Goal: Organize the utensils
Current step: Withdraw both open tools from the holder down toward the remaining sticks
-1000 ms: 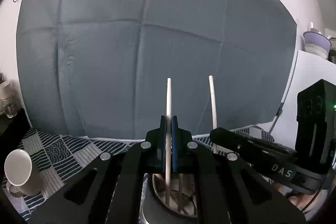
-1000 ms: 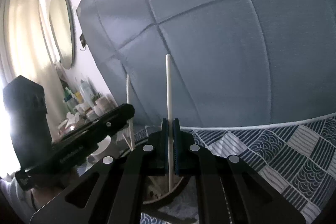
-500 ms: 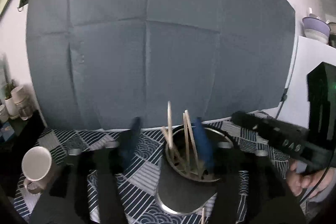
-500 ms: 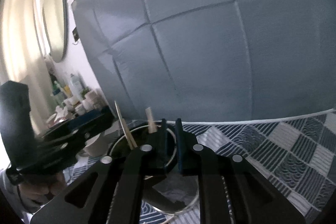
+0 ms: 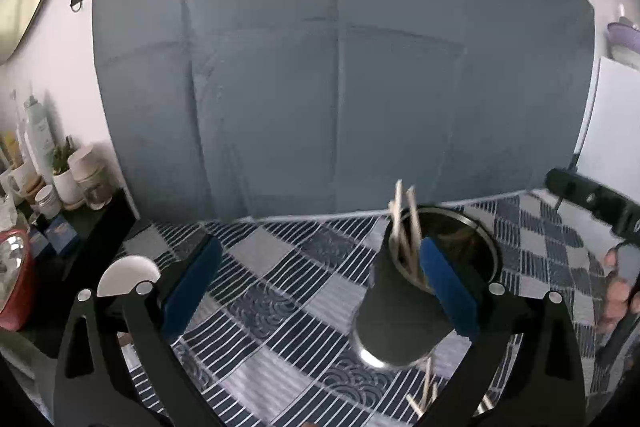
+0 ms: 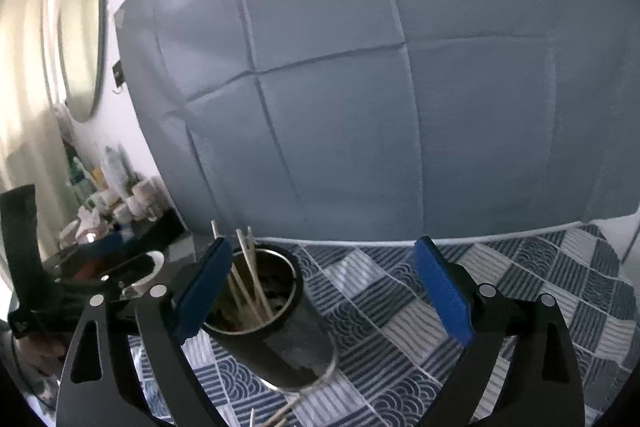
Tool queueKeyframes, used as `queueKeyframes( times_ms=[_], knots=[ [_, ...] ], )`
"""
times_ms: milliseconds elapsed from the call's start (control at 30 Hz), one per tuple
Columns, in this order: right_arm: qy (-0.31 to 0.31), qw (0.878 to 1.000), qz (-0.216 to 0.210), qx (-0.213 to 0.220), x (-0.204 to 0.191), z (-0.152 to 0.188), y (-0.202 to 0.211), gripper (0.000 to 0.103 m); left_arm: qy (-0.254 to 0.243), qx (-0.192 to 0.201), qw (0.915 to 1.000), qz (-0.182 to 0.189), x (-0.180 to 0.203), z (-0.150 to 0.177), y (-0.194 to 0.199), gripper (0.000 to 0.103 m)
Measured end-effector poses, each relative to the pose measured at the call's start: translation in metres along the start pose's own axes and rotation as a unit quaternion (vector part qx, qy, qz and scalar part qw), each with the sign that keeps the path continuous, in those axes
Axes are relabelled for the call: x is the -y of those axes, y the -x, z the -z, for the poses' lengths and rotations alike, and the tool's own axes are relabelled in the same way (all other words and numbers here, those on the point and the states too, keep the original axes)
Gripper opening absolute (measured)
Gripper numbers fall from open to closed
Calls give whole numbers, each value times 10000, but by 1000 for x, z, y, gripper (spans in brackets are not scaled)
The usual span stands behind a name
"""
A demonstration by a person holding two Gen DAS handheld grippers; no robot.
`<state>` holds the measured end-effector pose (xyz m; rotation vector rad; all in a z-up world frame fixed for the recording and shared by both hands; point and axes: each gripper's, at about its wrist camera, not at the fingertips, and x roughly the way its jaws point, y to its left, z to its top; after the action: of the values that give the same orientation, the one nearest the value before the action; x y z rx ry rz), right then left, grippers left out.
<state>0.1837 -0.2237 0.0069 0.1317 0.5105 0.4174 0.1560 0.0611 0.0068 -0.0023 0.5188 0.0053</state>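
A dark metal utensil cup [image 5: 400, 311] stands on the blue-and-white patterned cloth [image 5: 280, 267] with several pale chopsticks [image 5: 404, 227] leaning in it. My left gripper [image 5: 320, 279] hangs to the left of the cup, its jaws opening wide with nothing between the blue pads [image 5: 192, 283]. In the right wrist view the same cup [image 6: 288, 331] and its chopsticks [image 6: 250, 275] sit by the left pad [image 6: 204, 291]. My right gripper [image 6: 322, 291] is to the right of the cup, jaws opening and holding nothing. Loose chopsticks [image 5: 424, 395] lie in front of the cup.
A white mug [image 5: 120, 275] sits at the cloth's left edge. Beyond it a dark side shelf [image 5: 92, 215] carries bottles, jars and small pots. A grey-blue padded panel [image 5: 340, 87] stands right behind the cloth. A person's hand [image 5: 618, 291] holds the right gripper.
Each gripper was shut on an upright chopstick over the cup. Both have let go, the chopsticks now stand in the cup, and both grippers have opened wide and drawn back.
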Motion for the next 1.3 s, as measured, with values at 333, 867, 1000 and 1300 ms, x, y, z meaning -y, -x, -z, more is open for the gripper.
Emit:
queueKeyframes(
  times_ms=[333,867,1000,1300],
  knots=[
    [96,9974,314,-646,7,31,1,88,-238,-639,9977,-59,-5,40,-2,97],
    [2,9833,502,-1751,18,110,-13,88,-269,-1630,9862,65,6,113,-21,97],
    [-14,9791,525,-1965,20,124,-14,88,-347,-1815,9827,127,12,124,-24,97],
    [133,9693,584,-2384,20,152,-14,88,-556,-2077,9764,228,27,146,-27,97]
  ],
)
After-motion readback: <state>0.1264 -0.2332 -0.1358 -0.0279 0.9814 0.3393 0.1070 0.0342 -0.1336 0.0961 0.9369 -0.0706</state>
